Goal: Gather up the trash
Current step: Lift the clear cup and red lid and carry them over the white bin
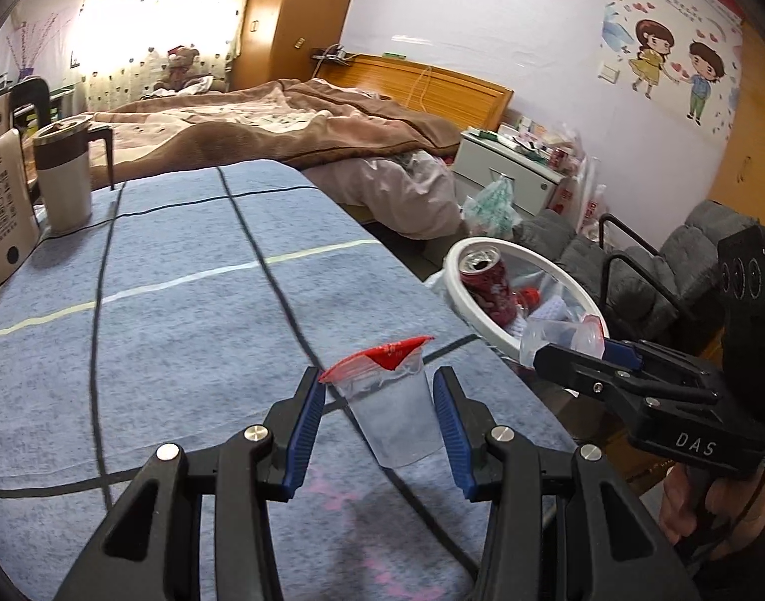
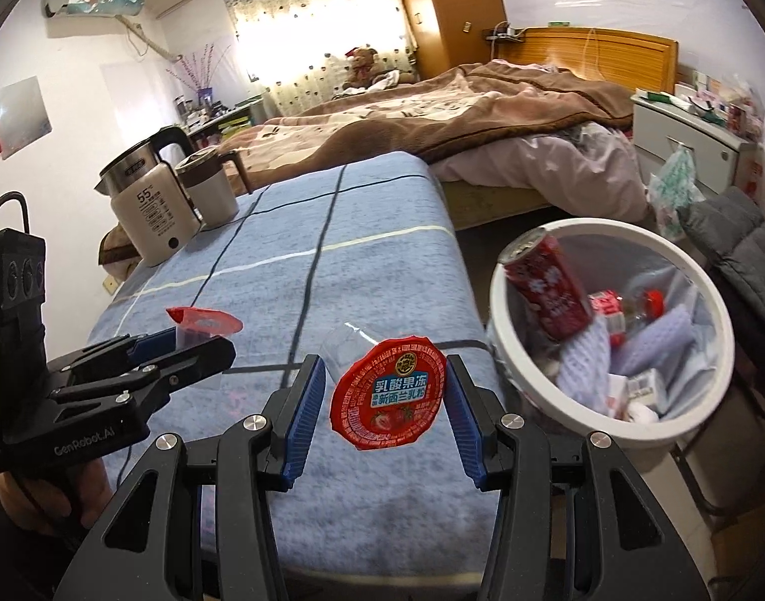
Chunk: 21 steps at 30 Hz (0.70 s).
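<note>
My left gripper (image 1: 379, 375) is shut on a clear jelly cup (image 1: 397, 415) with a half-peeled red lid, held above the blue checked cloth. My right gripper (image 2: 384, 365) is shut on a second jelly cup (image 2: 386, 395), its red printed lid facing the camera. In the left wrist view the right gripper (image 1: 540, 353) holds its cup (image 1: 557, 338) at the rim of the white trash bin (image 1: 482, 323). The right wrist view shows the left gripper (image 2: 207, 338) with its cup (image 2: 202, 323) over the table, to the left. The bin (image 2: 502, 310) stands right of the table and holds a red can (image 2: 547, 290), a bottle and wrappers.
A kettle (image 2: 152, 210) and a lidded mug (image 2: 207, 190) stand at the table's far left end. Beyond are a bed with a brown blanket (image 2: 457, 110), a white nightstand (image 2: 693, 135) and a grey cushioned chair (image 1: 632, 275) behind the bin.
</note>
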Tool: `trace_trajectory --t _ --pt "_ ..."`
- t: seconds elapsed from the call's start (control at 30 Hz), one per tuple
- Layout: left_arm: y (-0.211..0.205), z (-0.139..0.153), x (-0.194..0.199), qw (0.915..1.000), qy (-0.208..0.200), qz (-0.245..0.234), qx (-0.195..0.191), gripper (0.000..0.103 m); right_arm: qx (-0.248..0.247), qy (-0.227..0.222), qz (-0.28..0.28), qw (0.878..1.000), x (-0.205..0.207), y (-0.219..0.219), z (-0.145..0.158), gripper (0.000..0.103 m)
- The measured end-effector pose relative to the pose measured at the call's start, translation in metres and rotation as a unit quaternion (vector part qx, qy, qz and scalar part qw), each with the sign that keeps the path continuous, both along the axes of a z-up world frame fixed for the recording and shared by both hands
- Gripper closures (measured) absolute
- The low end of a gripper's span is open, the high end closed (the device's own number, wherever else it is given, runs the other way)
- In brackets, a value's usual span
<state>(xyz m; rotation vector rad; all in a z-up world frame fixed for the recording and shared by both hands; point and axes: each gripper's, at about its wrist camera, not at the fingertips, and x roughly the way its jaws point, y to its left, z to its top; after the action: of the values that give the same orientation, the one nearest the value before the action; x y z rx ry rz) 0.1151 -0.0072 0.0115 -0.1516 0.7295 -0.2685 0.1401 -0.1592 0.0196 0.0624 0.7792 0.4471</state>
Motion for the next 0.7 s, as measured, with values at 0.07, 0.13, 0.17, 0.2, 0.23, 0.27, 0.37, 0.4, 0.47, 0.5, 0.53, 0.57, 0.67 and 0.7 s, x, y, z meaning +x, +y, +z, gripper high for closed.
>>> trace_trajectory --t 0.07,0.13,0.17,0.2,0.23,0.27,0.37,0.4,0.47,0.5,0.53,0.57,0.67,0.7 --pt "-0.007 0.001 0.002 1.0 0.0 -0.005 0.001 0.056 0.003 -0.001 -0.007 1.0 -0.001 -0.007 0.0 0.054" --pt "-0.013 0.001 0.004 0.9999 -0.001 -0.011 0.002 0.056 0.005 0.0 -0.015 1.0 0.0 -0.014 0.0 0.054" --pt "-0.016 0.001 0.006 0.9999 -0.001 -0.014 0.001 0.056 0.005 0.0 -0.018 1.0 0.0 -0.016 0.0 0.054" --pt "-0.019 0.002 0.007 0.9999 -0.001 -0.016 0.001 0.056 0.005 0.001 -0.022 1.0 0.001 -0.019 -0.001 0.054" --pt "-0.023 0.002 0.009 0.9998 -0.001 -0.019 0.001 0.056 0.004 0.001 -0.026 1.0 0.001 -0.023 -0.001 0.054" --pt "-0.026 0.002 0.011 0.9997 -0.001 -0.023 0.001 0.056 0.004 0.001 -0.029 1.0 0.002 -0.026 -0.001 0.054" --pt "-0.036 0.0 0.018 0.9994 0.0 -0.034 0.001 0.056 0.004 0.0 -0.042 0.999 0.005 -0.037 0.0 0.054" --pt "-0.039 0.0 0.019 0.9993 0.0 -0.037 0.0 0.056 0.003 0.0 -0.046 0.999 0.006 -0.04 0.0 0.054" --pt "-0.047 0.0 0.025 0.999 0.001 -0.045 0.0 0.056 0.003 0.0 -0.056 0.998 0.008 -0.048 -0.001 0.054" --pt "-0.05 0.0 0.027 0.9988 0.001 -0.048 0.0 0.056 0.002 0.0 -0.061 0.998 0.009 -0.052 -0.001 0.054" --pt "-0.053 0.0 0.03 0.9986 0.001 -0.052 0.0 0.056 0.002 0.0 -0.066 0.998 0.01 -0.056 -0.001 0.054" --pt "-0.057 0.0 0.033 0.9984 0.001 -0.057 -0.001 0.056 0.002 0.0 -0.071 0.997 0.011 -0.06 -0.001 0.054" --pt "-0.067 -0.001 0.041 0.9977 0.003 -0.068 -0.002 0.056 0.0 0.002 -0.086 0.996 0.015 -0.071 -0.004 0.054" --pt "-0.071 -0.001 0.044 0.9974 0.003 -0.071 -0.002 0.056 0.0 0.003 -0.092 0.996 0.017 -0.076 -0.004 0.054"
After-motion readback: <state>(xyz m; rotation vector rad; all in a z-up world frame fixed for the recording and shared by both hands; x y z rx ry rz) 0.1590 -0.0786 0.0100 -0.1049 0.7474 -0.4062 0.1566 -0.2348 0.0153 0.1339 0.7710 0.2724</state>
